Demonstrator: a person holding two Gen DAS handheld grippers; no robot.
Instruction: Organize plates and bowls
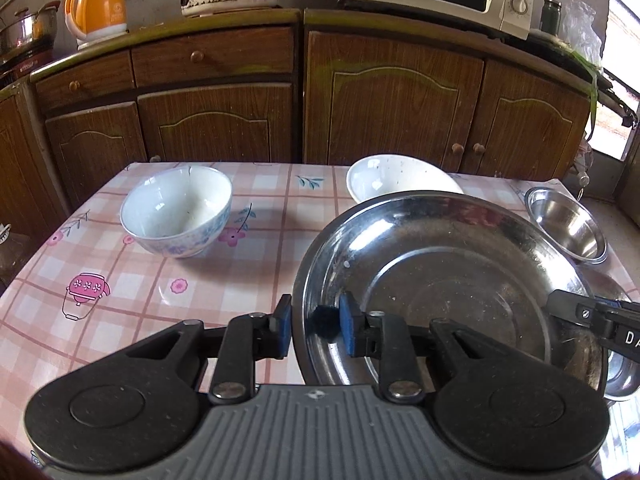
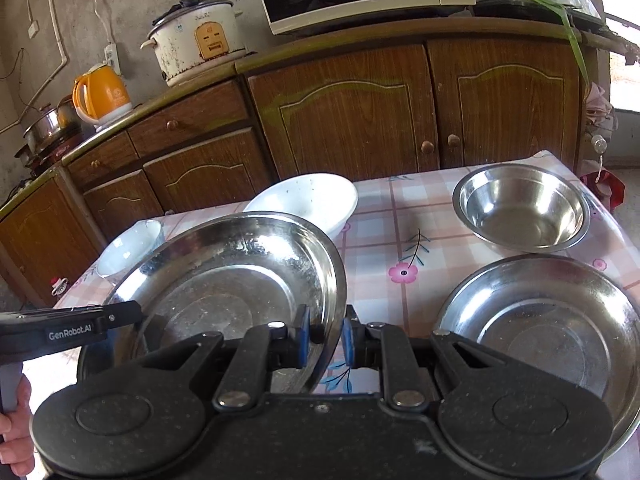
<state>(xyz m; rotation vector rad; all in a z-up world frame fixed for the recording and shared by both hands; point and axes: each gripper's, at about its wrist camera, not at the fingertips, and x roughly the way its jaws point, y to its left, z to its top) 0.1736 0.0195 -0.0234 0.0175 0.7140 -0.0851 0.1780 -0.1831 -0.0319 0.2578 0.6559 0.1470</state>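
While both the left gripper (image 1: 316, 330) and right gripper (image 2: 325, 340) pinch opposite rims of the empty steel plate (image 2: 224, 280), a second plate (image 2: 560, 340) and the steel bowl (image 2: 520, 208) sit empty.

steel plate (image 1: 460, 264) in left gripper (image 1: 316, 326)

table (image 1: 132, 296): checked cloth | ceramic bowl (image 1: 176, 216) | steel bowl (image 2: 520, 206) | steel plate (image 2: 548, 332)

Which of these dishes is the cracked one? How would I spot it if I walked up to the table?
Start at the table with the pink checked cloth, in front of the wooden cupboards. The cracked bowl stands alone on the side nearest the orange kettle. It is the only deep white bowl with a faint blue pattern outside and a dark crack at its far rim.
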